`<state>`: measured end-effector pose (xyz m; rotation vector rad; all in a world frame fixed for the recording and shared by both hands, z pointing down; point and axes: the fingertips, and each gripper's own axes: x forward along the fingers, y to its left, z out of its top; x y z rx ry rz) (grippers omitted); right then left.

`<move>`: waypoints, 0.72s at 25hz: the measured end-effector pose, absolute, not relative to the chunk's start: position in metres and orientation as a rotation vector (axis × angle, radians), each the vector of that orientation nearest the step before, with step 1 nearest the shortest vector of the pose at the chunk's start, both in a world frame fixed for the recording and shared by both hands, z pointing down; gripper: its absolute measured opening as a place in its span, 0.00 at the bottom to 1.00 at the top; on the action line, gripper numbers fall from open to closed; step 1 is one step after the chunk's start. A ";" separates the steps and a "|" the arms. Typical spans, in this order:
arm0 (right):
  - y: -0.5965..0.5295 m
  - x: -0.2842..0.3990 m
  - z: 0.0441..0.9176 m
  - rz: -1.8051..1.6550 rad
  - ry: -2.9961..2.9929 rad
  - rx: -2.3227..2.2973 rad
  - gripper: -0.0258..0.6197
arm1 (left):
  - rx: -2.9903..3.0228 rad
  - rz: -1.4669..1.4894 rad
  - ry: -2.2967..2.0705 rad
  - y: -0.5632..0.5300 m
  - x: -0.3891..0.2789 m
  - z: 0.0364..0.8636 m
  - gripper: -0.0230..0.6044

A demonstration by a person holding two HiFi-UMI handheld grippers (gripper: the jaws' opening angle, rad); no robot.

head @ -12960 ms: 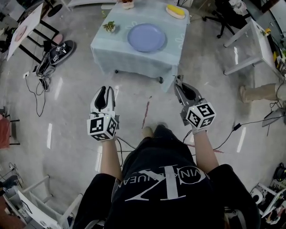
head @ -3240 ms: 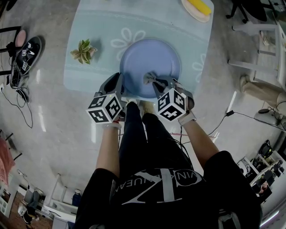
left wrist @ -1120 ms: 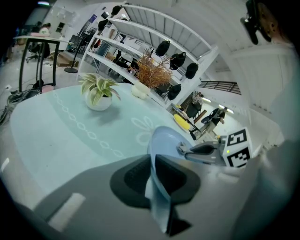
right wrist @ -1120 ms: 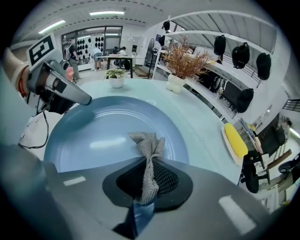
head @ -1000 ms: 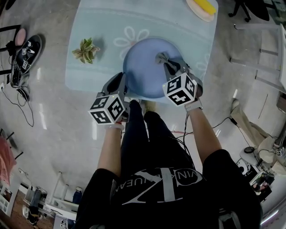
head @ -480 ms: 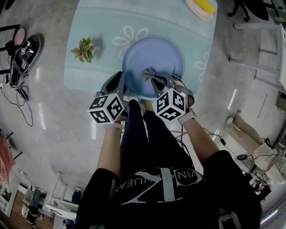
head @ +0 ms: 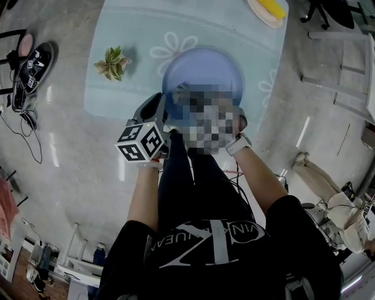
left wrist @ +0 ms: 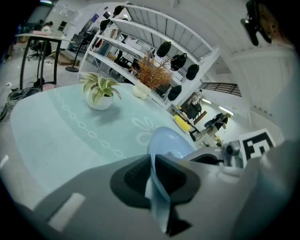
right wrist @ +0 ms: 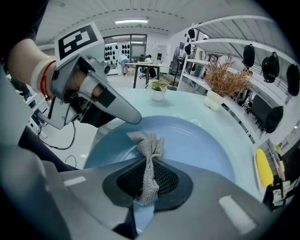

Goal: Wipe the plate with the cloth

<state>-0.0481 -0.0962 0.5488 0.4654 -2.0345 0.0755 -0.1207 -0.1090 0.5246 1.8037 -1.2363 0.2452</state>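
Note:
A light blue plate lies on the pale green tablecloth. My left gripper is shut on the plate's near left rim; in the left gripper view the rim runs edge-on between the jaws of the left gripper. My right gripper is shut on a grey knitted cloth, whose free end rests on the near left part of the plate, close to the left gripper. In the head view a mosaic patch hides the right gripper.
A small potted plant stands on the table left of the plate. A dish with a yellow thing sits at the far right corner. Shoes and cables lie on the floor at left. Shelves stand beyond the table.
The right gripper has drawn the cloth from the plate's far right back towards its near rim. The left gripper has kept its hold on the rim.

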 end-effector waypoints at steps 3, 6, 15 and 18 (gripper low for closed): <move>-0.112 -0.050 0.550 0.060 -2.033 0.491 0.10 | 1.805 0.241 -1.230 -0.109 -0.121 0.526 0.04; -0.130 -0.047 0.551 0.057 -2.029 0.532 0.10 | 1.806 0.242 -1.223 -0.109 -0.121 0.527 0.04; -0.176 -0.019 0.549 0.075 -1.983 0.677 0.10 | 1.815 0.248 -1.203 -0.110 -0.122 0.527 0.04; -0.180 -0.007 0.549 0.084 -1.959 0.720 0.10 | 1.815 0.249 -1.200 -0.110 -0.122 0.527 0.04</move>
